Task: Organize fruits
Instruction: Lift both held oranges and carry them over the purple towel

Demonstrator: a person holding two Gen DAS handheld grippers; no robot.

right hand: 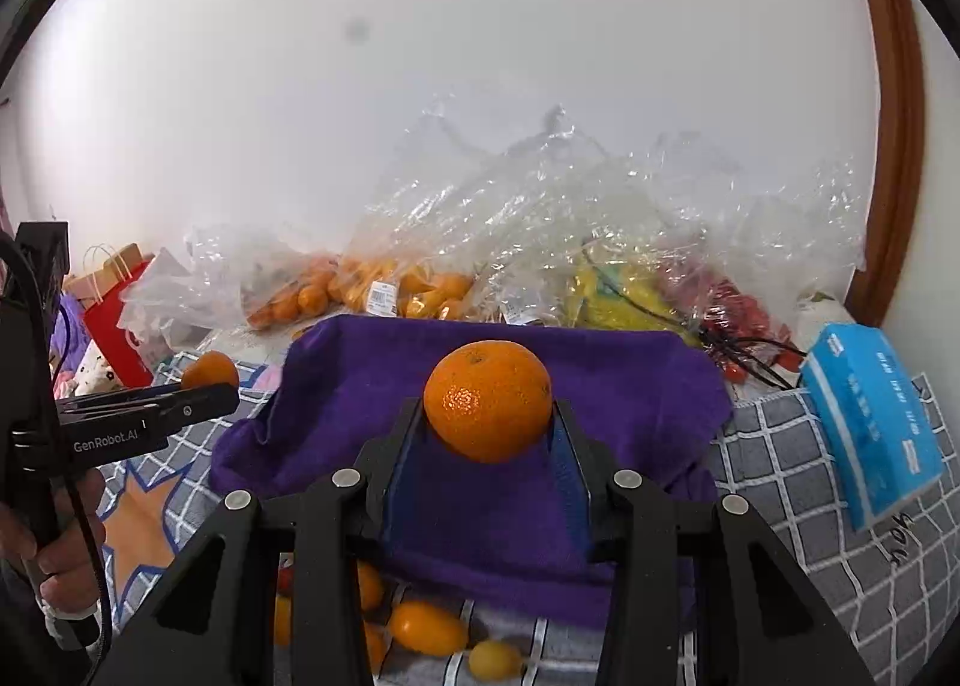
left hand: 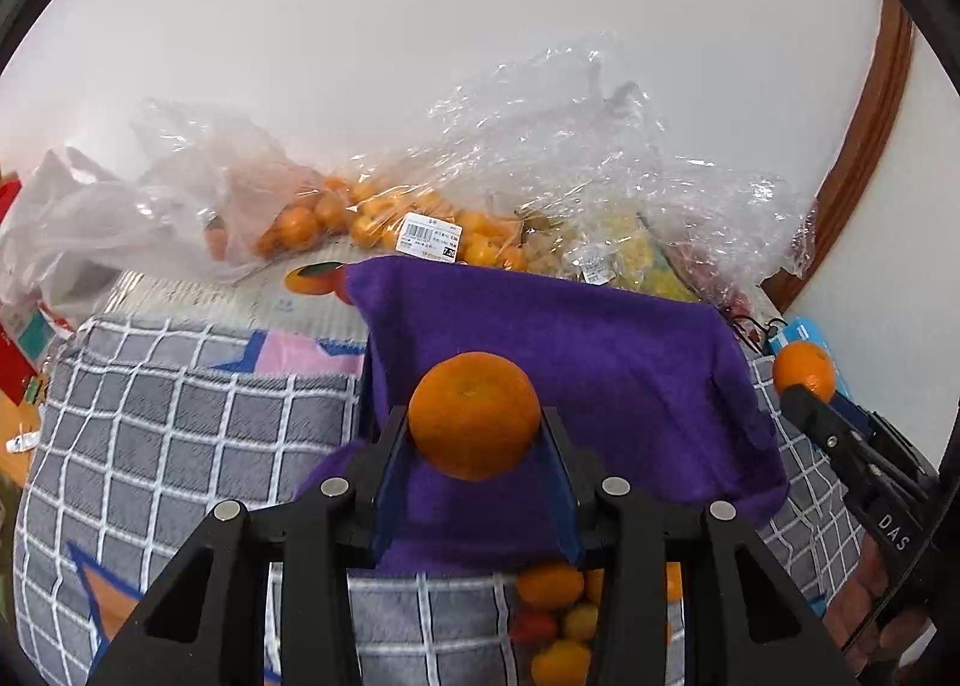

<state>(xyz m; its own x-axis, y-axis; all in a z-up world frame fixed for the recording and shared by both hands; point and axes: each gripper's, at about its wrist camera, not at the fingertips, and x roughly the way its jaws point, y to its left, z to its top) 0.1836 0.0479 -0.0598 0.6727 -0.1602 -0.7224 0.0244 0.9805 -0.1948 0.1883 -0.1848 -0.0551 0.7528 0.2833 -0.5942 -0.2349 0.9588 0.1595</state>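
Observation:
My left gripper (left hand: 475,425) is shut on an orange mandarin (left hand: 474,415), held above a purple cloth (left hand: 630,386). My right gripper (right hand: 487,416) is shut on a second mandarin (right hand: 487,409) over the same purple cloth (right hand: 630,386). Each gripper shows in the other's view: the right gripper (left hand: 801,383) with its mandarin (left hand: 804,368) at the far right, the left gripper (right hand: 210,383) with its mandarin (right hand: 210,368) at the left. Loose small fruits (left hand: 552,620), orange, yellow and red, lie on the checked blanket below the cloth, as do the loose fruits (right hand: 426,626) in the right wrist view.
Clear plastic bags of small oranges (left hand: 372,218) and yellow and red fruit (right hand: 630,278) are heaped behind the cloth against a white wall. A blue tissue pack (right hand: 870,416) lies at the right, a red paper bag (right hand: 114,320) at the left. A grey checked blanket (left hand: 180,434) covers the surface.

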